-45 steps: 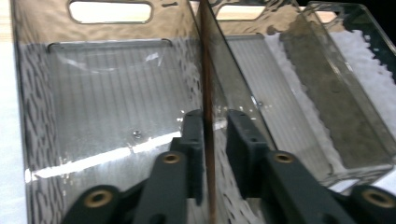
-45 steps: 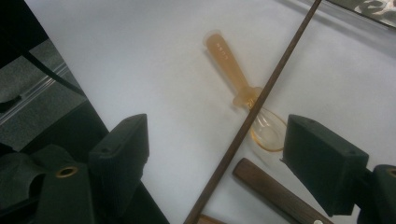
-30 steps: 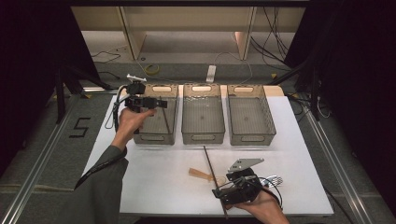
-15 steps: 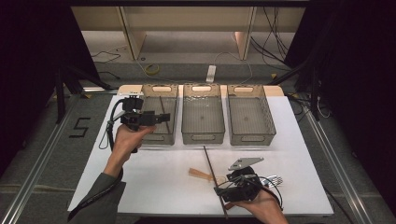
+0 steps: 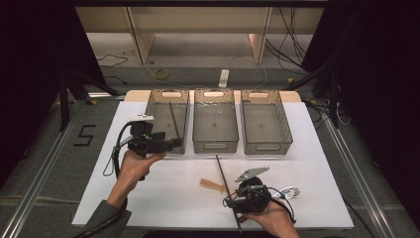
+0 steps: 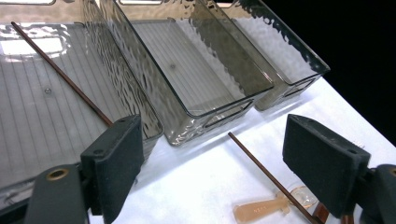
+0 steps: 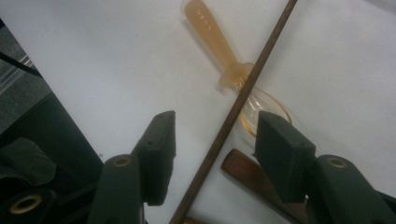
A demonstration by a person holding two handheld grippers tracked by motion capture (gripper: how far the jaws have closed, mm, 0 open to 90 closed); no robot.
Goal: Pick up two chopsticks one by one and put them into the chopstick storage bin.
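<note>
1. Right hand-held gripper (image 7: 212, 140) sits low over the desk (image 5: 163, 198), straddling a dark chopstick (image 7: 233, 112). Jaws half open and have just been closing; the stick runs between them, pads not pressing yet. Looks like a pickup.
2. Left hand-held gripper (image 6: 210, 158) wide open, nothing held, jaws have just been opening. It hangs at the near edge of the left bin (image 5: 167, 121), where a second chopstick (image 6: 60, 72) lies, probably just dropped.
3. Sorting by type seems the aim; middle bin (image 5: 214, 126) and right bin (image 5: 262, 126) hold nothing.
4. In the way: amber spoon (image 7: 219, 46) lies under the stick just ahead of the right jaw; a brown wooden piece (image 7: 247, 179) is beside it. Fork (image 5: 287, 192) is off to the right.
</note>
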